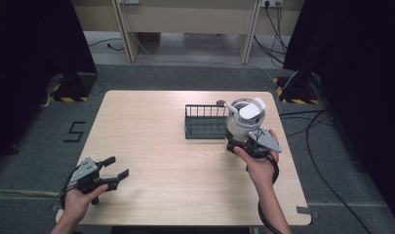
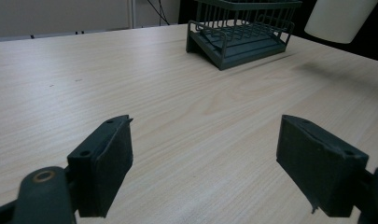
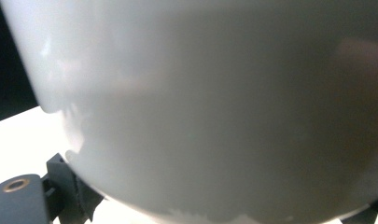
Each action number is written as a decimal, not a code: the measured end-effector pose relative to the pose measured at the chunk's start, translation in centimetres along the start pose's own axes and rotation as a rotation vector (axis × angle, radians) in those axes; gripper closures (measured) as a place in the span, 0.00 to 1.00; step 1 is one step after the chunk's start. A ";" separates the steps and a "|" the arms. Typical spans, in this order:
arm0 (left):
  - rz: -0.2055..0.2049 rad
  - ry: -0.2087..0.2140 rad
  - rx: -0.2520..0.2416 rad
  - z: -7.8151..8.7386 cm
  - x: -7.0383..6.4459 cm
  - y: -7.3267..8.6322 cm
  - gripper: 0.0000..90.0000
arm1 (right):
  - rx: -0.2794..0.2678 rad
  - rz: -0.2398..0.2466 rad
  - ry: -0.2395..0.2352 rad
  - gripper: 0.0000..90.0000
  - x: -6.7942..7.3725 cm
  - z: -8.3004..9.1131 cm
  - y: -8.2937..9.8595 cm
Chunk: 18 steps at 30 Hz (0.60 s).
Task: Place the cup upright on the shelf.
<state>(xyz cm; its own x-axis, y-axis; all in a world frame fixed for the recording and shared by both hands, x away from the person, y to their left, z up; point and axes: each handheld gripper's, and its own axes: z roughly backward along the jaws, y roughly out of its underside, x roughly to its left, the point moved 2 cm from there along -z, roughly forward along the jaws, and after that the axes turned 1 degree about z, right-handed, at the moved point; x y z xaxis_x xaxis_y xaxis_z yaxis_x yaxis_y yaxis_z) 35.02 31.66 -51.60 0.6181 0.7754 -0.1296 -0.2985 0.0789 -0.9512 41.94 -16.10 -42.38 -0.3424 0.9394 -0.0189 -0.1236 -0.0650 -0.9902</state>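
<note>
Pale wood bench (image 1: 185, 161) carrying a dark wire rack (image 1: 205, 122) at its far right. The right gripper (image 1: 244, 145) has its fingers closed around the base of a white cup (image 1: 244, 122) holding white utensils, raised just beside the rack's right end; the low grip likely keeps the contents upright. The left gripper (image 1: 118, 168) rests at the bench's near left corner, fingers (image 2: 105, 161) spread wide and empty, well clear of the working side.

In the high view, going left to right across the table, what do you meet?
Left gripper, open, at the near left corner → dark wire rack → white container with a white utensil in it, gripped from the near side by the right gripper.
</note>
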 end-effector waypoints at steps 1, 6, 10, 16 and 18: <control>-0.001 0.000 0.000 0.0 0.0 0.0 0.20 | -0.001 -0.002 -0.002 0.11 0.0 -0.1 -0.1; 0.000 -0.001 -0.001 0.0 0.0 0.0 0.20 | -0.008 -0.004 -0.004 0.11 -0.1 -0.8 -0.9; 0.000 -0.001 -0.001 0.0 0.0 0.0 0.20 | -0.015 -0.005 -0.001 0.11 -0.2 -1.3 -1.5; 0.000 -0.001 -0.001 0.0 0.1 0.0 0.20 | -0.020 -0.017 -0.001 0.11 -0.4 -2.1 -2.4; 0.000 -0.001 -0.001 0.0 0.1 0.0 0.20 | -0.025 -0.015 0.000 0.11 -0.4 -2.4 -2.8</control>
<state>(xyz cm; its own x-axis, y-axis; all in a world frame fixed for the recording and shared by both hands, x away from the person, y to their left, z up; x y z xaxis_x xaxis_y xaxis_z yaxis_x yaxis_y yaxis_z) 35.05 31.73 -51.58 0.6171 0.7762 -0.1296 -0.2977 0.0779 -0.9515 44.65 -15.53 -39.98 -0.3403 0.9403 -0.0041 -0.1058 -0.0427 -0.9935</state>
